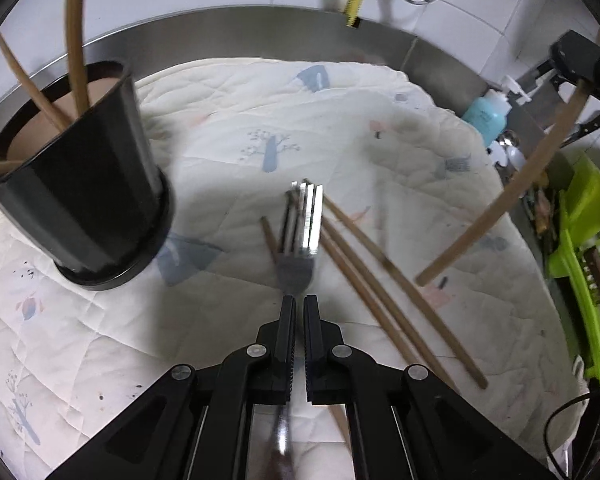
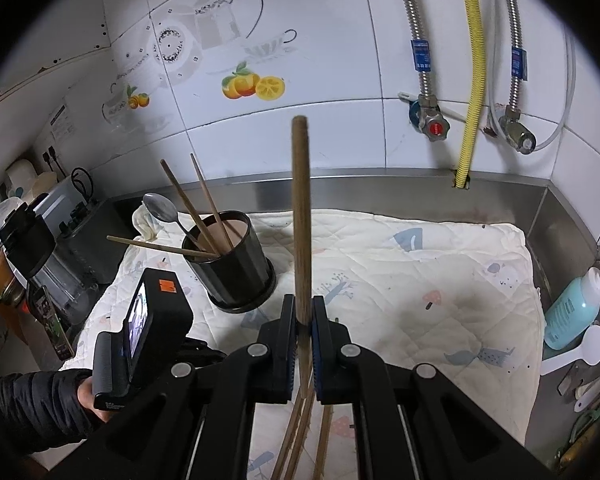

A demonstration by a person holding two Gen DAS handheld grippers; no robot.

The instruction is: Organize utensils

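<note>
My left gripper [image 1: 299,300] is shut on a metal fork [image 1: 302,224], tines pointing away, just above the quilted cloth [image 1: 360,128]. Several wooden chopsticks [image 1: 376,280] lie on the cloth to its right. The black utensil holder [image 1: 84,184] stands at the left with chopsticks in it. My right gripper [image 2: 303,304] is shut on one wooden chopstick [image 2: 301,208] and holds it upright above the cloth; that chopstick shows at the right in the left wrist view [image 1: 508,196]. The holder [image 2: 230,264] holds a spoon [image 2: 162,208] and chopsticks.
A steel counter rim [image 1: 240,28] and tiled wall lie behind. A green rack [image 1: 584,248] and a blue bottle [image 1: 486,114] stand at the right. Pipes and valves [image 2: 434,120] hang on the wall. The left hand's camera unit [image 2: 140,320] is at the left.
</note>
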